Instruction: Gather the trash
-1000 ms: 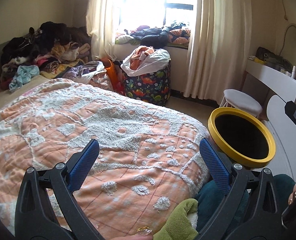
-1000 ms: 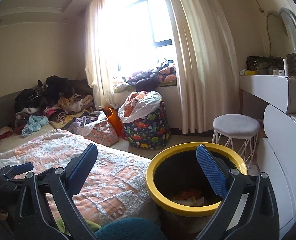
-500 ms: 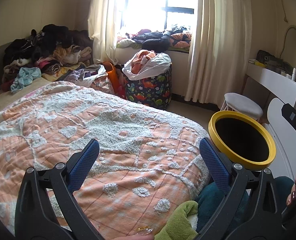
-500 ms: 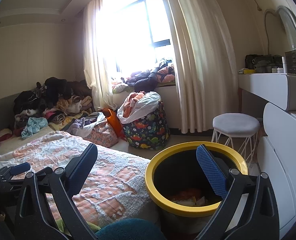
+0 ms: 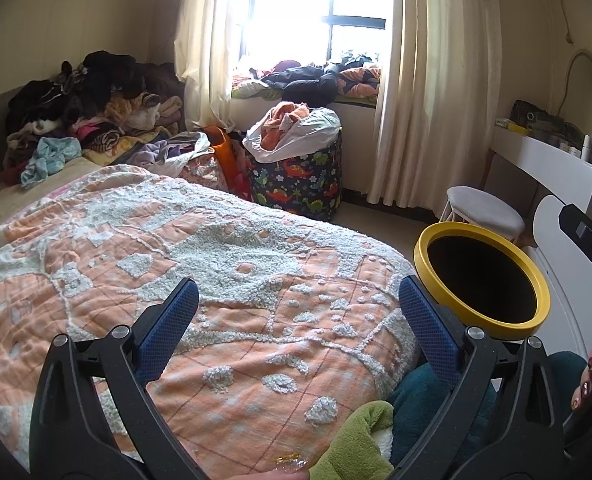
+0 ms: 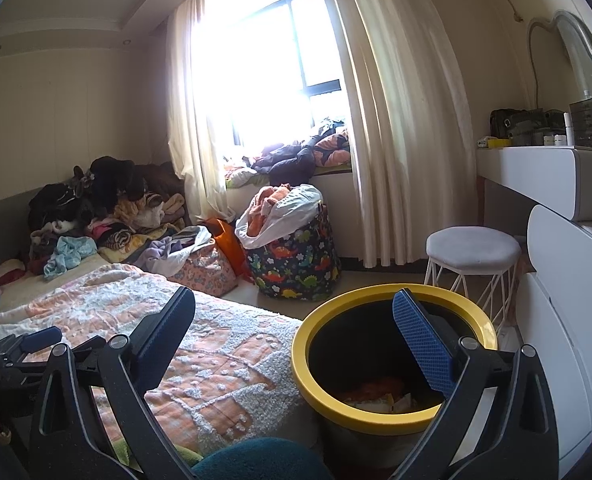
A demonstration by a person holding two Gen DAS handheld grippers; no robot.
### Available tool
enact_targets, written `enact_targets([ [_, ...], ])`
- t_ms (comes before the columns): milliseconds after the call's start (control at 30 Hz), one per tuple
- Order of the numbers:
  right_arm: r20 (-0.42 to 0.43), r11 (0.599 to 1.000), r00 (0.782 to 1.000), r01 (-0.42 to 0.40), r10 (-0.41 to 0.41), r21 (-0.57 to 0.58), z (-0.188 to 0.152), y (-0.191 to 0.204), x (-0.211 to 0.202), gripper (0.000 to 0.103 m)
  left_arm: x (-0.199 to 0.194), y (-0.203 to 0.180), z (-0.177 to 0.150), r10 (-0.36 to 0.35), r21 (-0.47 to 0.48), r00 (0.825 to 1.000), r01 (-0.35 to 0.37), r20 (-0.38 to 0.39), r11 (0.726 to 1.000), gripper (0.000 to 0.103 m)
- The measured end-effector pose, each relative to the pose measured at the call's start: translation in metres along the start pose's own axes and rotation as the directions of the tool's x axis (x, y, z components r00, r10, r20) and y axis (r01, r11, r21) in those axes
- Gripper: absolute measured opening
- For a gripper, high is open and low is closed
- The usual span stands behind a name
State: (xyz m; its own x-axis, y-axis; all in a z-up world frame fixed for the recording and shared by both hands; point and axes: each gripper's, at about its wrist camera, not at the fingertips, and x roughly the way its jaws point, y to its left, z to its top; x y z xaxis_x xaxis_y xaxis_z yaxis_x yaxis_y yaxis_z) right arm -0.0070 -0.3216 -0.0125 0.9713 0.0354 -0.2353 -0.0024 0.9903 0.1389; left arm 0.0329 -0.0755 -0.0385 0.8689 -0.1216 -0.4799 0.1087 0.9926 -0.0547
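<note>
Beside bed (image 6: 200, 364), yellow-rimmed bin (image 6: 391, 360) holds orange-white trash (image 6: 379, 394).

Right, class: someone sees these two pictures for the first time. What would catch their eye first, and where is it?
Probably the yellow-rimmed bin on the floor at the foot of the bed, with scraps at its bottom, right beneath the open right hand-held gripper. Next, the orange and white quilt spread over the bed under the open left hand-held gripper. Then the heap of clothes against the far wall, left of the bright window.
</note>
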Motion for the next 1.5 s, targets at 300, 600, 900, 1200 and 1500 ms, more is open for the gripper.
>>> enact_targets([
  [300, 0.001, 1.000, 1.000, 0.001, -0.001, 0.002, 0.000, -0.001, -0.001, 0.096, -0.001, 0.000, 0.001, -0.001, 0.003, 1.000, 0.001, 0.004, 1.000, 0.092],
  [600, 0.001, 1.000, 1.000, 0.000, 0.000, 0.003, 0.000, 0.000, 0.000, 0.096, -0.003, -0.003, 0.003, -0.001, 0.006, 1.000, 0.001, 0.011, 1.000, 0.092],
  [900, 0.002, 1.000, 1.000, 0.001, -0.001, 0.003, -0.001, -0.001, -0.001, 0.097, -0.003, -0.004, 0.004, 0.000, 0.006, 1.000, 0.000, 0.014, 1.000, 0.092],
  [1200, 0.022, 0.999, 0.999, -0.026, 0.027, -0.021, 0.008, 0.009, 0.000, 0.097, -0.003, 0.006, 0.006, 0.026, -0.044, 1.000, -0.025, 0.008, 0.999, 0.092],
  [1500, -0.361, 0.839, 0.825, -0.517, 0.435, -0.170, 0.024, 0.195, 0.073, 0.097, -0.024, 0.168, 0.003, 0.350, -0.293, 0.933, -0.359, -0.086, 0.886, 0.092],
])
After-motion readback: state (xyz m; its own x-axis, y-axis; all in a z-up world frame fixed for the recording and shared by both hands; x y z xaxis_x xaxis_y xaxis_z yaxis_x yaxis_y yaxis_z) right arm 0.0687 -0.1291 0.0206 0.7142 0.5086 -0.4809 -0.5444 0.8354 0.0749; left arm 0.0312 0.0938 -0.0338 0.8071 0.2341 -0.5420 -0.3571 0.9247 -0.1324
